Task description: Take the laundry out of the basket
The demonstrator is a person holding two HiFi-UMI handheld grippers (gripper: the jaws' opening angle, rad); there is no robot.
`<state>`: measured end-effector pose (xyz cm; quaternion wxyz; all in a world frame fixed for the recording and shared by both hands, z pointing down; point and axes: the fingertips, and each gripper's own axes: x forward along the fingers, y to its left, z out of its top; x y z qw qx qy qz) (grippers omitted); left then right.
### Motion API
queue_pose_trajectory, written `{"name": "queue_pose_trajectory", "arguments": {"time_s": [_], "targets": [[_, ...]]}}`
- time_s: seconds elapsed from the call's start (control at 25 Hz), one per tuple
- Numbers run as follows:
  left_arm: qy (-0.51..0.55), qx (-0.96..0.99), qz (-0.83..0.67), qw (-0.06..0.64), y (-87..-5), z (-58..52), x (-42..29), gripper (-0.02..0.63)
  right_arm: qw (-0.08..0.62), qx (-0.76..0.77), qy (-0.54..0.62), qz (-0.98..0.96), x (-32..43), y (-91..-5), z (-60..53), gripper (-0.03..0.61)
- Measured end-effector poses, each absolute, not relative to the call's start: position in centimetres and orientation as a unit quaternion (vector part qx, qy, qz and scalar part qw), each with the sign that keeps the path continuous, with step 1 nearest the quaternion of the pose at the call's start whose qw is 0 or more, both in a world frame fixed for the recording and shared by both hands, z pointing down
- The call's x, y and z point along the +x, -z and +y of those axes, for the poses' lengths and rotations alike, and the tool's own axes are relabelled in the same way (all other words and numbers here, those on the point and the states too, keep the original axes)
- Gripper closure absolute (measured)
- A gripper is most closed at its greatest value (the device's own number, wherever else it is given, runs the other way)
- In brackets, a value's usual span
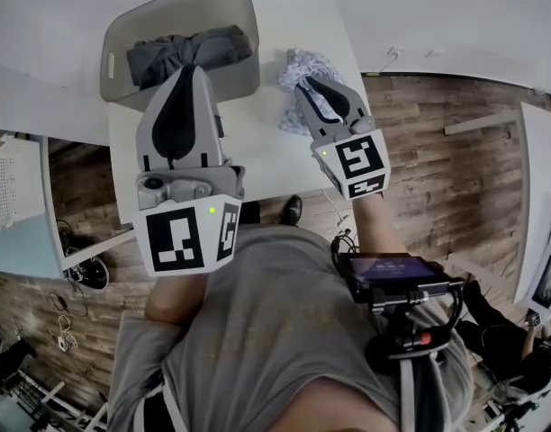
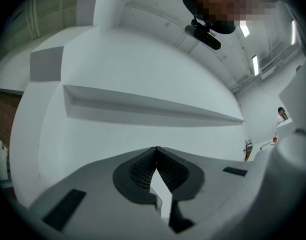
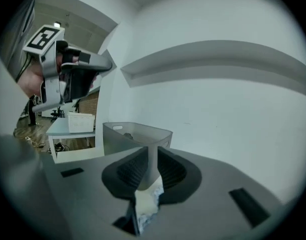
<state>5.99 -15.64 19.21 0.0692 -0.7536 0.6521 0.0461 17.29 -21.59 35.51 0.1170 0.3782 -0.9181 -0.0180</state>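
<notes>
**At the basket (image 1: 172, 3): dark laundry (image 1: 190, 50) inside, patterned cloth (image 1: 302, 61) outside**

At 11 o'clock in the head view, the grey basket stands on the white table (image 1: 266, 165) with the dark laundry heaped in it, bunched toward its near wall. At the basket's 3 o'clock, just beside it on the table, lies the patterned cloth, white with pale blue print and crumpled.

The right gripper (image 1: 302, 84) reaches into that cloth. Its jaws are drawn close, with only a narrow slit at the tips, and the cloth is pinched low between them.

The left gripper (image 1: 193, 66) shows over the laundry, its jaws closed tip to tip with nothing between them. Its own view shows only a white wall.

At 9 o'clock a white crate (image 1: 14, 183) sits on a separate surface, and wooden floor (image 1: 438, 151) spreads out at 3 o'clock.
</notes>
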Motion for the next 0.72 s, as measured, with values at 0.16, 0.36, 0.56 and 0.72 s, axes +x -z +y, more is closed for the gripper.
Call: {"name": "queue_pose_trajectory", "arguments": {"time_s": [0.16,0.36,0.56,0.72], "targets": [[-0.049,-0.743,0.664,0.073,-18.8,-15.2,5.7,0.606,0.068,0.36,0.029,-0.93,16.3,-30.6,-20.7,0.561],[-0.053,-0.714,0.694,0.075,-18.8,-14.1,3.9,0.606,0.022,0.305,0.044,-0.951,13.6,-25.4,-19.4,0.561],[-0.066,-0.697,0.711,0.073,-18.6,-12.8,1.9,0.606,-0.024,0.26,0.071,-0.963,11.0,-21.7,-18.3,0.561],[-0.078,-0.68,0.726,0.069,-18.6,-12.1,-0.2,0.606,-0.026,0.242,0.079,-0.967,8.9,-21.2,-18.0,0.561]]}}
